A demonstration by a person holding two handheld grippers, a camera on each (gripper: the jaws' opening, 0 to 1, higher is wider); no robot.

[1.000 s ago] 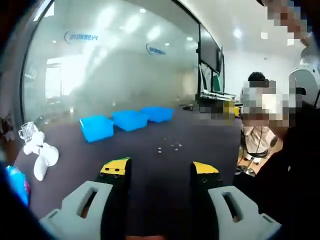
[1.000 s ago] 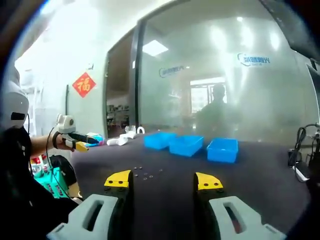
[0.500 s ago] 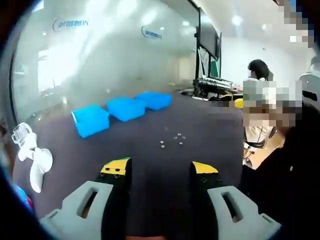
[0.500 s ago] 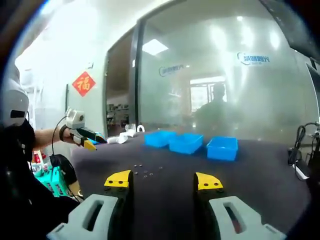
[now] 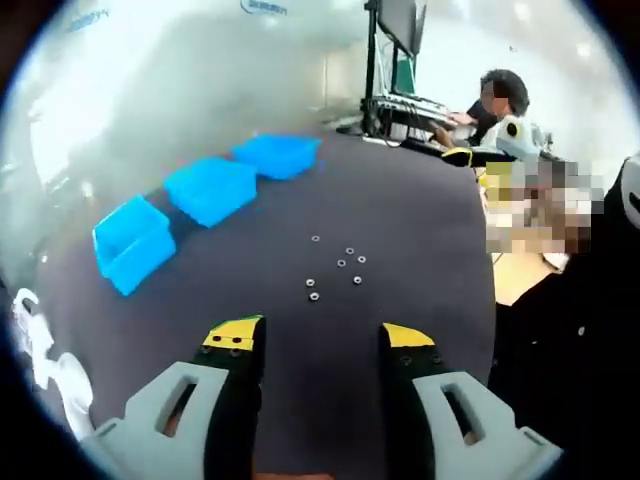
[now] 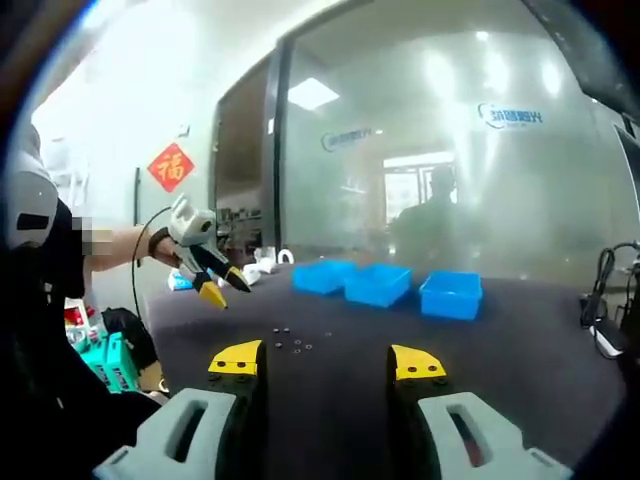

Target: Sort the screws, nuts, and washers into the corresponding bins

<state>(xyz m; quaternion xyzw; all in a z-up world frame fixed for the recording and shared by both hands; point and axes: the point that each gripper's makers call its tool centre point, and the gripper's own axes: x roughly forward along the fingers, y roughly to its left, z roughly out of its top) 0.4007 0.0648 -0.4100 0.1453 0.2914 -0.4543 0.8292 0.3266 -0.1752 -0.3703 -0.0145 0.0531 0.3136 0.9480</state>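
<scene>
Three blue bins (image 5: 210, 188) lined up in a row on a dark tabletop (image 5: 400, 230), well apart from a small scatter of loose fasteners (image 5: 335, 272) lying nearer the camera in the left gripper view. Too small to sort by eye into screws, nuts or washers. Left gripper (image 5: 318, 338) poised above the table just short of the scatter, jaws spread wide, nothing between the yellow-tipped ends. Seen from the right gripper view, the same left gripper (image 6: 218, 288) in a person's hand (image 6: 160, 245), tilted down over the table edge beside the fasteners (image 6: 292, 341). Right gripper (image 6: 325, 362) likewise gaping, empty, aimed across the tabletop (image 6: 520, 350) toward the bins (image 6: 385, 284), which sit before a frosted glass wall (image 6: 440, 160). Red paper ornament (image 6: 170, 167) on the wall at the far side of a doorway. White plastic objects (image 5: 40, 350) at the table's near edge in the left gripper view; a seated person (image 5: 495, 95) at a desk beyond the table.
</scene>
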